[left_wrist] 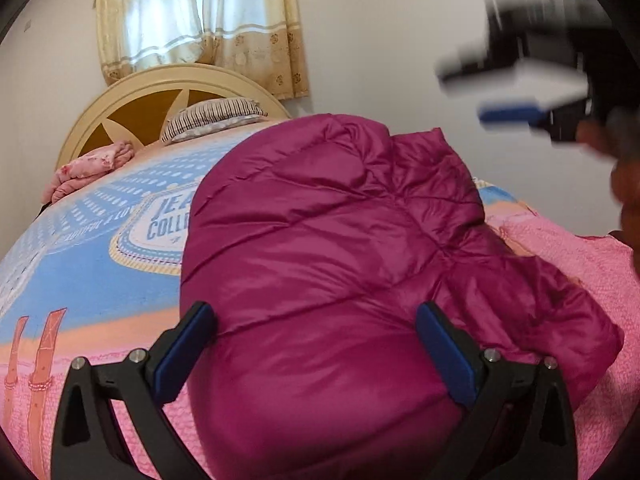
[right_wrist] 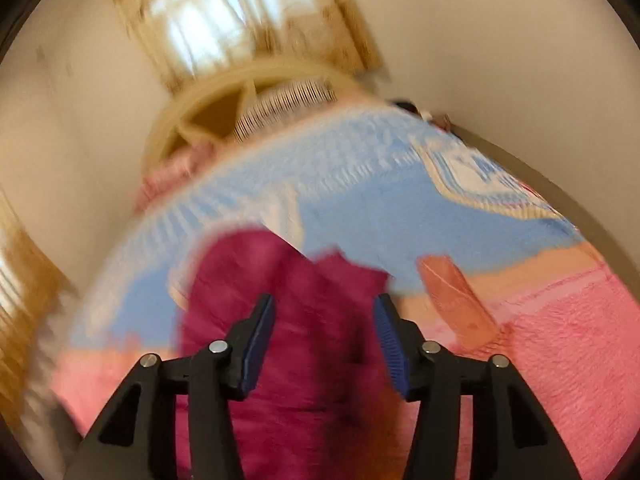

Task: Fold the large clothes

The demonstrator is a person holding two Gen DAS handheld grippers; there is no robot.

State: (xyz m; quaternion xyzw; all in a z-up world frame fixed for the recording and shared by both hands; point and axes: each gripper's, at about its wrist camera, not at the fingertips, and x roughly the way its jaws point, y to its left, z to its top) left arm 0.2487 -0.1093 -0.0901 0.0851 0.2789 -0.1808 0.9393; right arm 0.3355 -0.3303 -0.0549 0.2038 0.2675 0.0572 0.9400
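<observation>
A magenta puffer jacket lies folded in a thick bundle on the bed. My left gripper is open, its blue pads standing on either side of the jacket's near end. My right gripper is open and empty above the jacket, which looks blurred in the right wrist view. The right gripper also shows as a blurred shape high at the right of the left wrist view, raised well above the bed.
The bed has a blue, orange and pink printed blanket. A striped pillow and a pink bundle of cloth lie by the cream headboard. A curtained window is behind it.
</observation>
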